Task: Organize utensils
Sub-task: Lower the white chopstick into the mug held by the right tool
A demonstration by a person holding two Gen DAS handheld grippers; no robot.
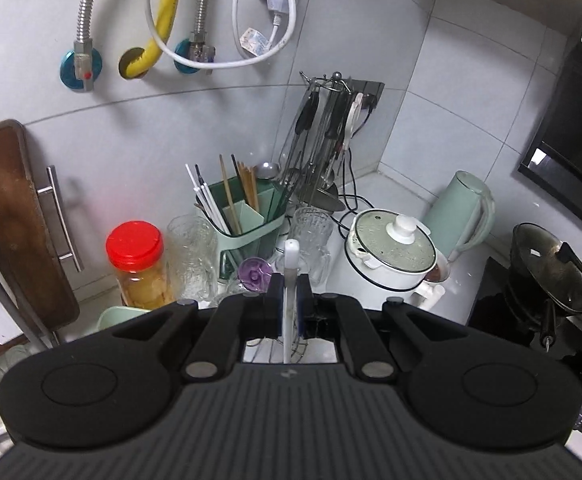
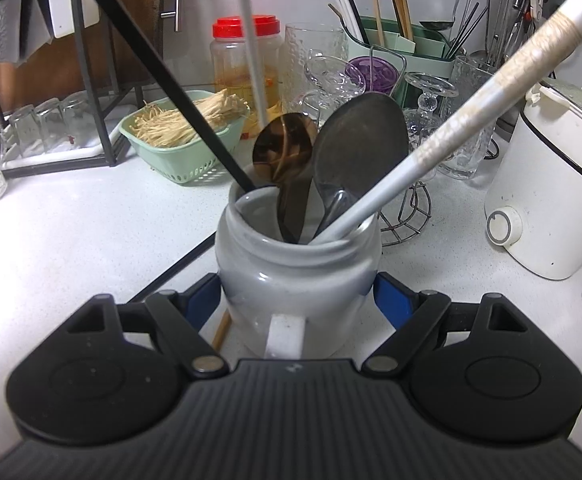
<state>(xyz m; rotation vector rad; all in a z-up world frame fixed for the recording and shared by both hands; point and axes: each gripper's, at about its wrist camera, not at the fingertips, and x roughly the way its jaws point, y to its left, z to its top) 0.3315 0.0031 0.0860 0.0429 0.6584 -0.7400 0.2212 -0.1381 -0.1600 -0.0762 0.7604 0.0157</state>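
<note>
My left gripper [image 1: 290, 300] is shut on a thin white utensil handle [image 1: 291, 264] and holds it upright above the counter. That white stick also shows in the right wrist view [image 2: 251, 40], hanging down toward the grey jar [image 2: 297, 280]. My right gripper [image 2: 297, 300] is shut on the grey jar, its blue pads [image 2: 391, 300] on both sides. In the jar stand a gold spoon [image 2: 285, 148], a dark spoon [image 2: 359, 144], a white-handled utensil [image 2: 471, 96] and a black chopstick [image 2: 163, 76]. A green utensil holder [image 1: 247, 216] with chopsticks stands at the back.
A white pot with lid [image 1: 391, 252], a mint kettle [image 1: 463, 208], glasses [image 1: 311, 228], a red-lidded jar [image 1: 135, 260], a hanging utensil rack [image 1: 323, 136], a cutting board [image 1: 11, 220] and a wok [image 1: 551, 276] crowd the counter. A green basket of mushrooms [image 2: 179, 128] and a wire stand [image 2: 407, 216] sit behind the jar.
</note>
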